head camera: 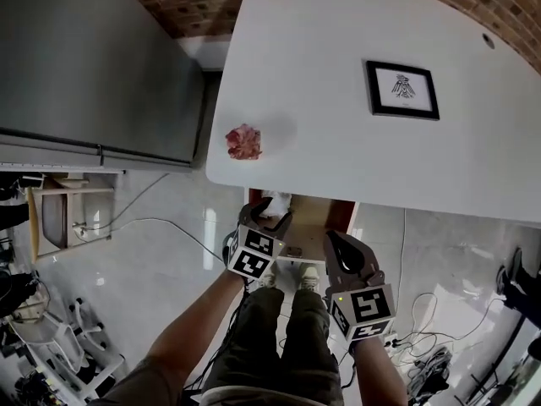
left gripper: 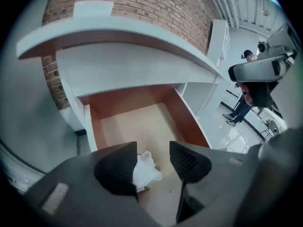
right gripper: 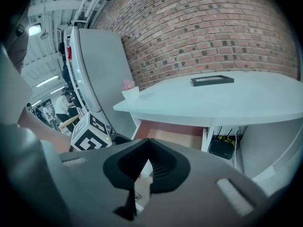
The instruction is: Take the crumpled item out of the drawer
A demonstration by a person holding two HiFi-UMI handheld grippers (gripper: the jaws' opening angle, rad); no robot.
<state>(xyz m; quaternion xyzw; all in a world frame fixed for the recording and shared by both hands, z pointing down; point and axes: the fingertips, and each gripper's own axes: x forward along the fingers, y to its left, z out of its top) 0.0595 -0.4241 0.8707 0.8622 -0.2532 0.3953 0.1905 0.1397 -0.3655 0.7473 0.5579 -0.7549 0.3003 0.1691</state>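
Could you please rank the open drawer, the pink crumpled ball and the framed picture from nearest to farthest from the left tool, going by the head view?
1. The open drawer, right at the left tool.
2. The pink crumpled ball, on the tabletop, near left.
3. The framed picture, farther back on the right.

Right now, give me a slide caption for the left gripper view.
Open left gripper poised over crumpled white wad lying in pulled-out orange-brown drawer.
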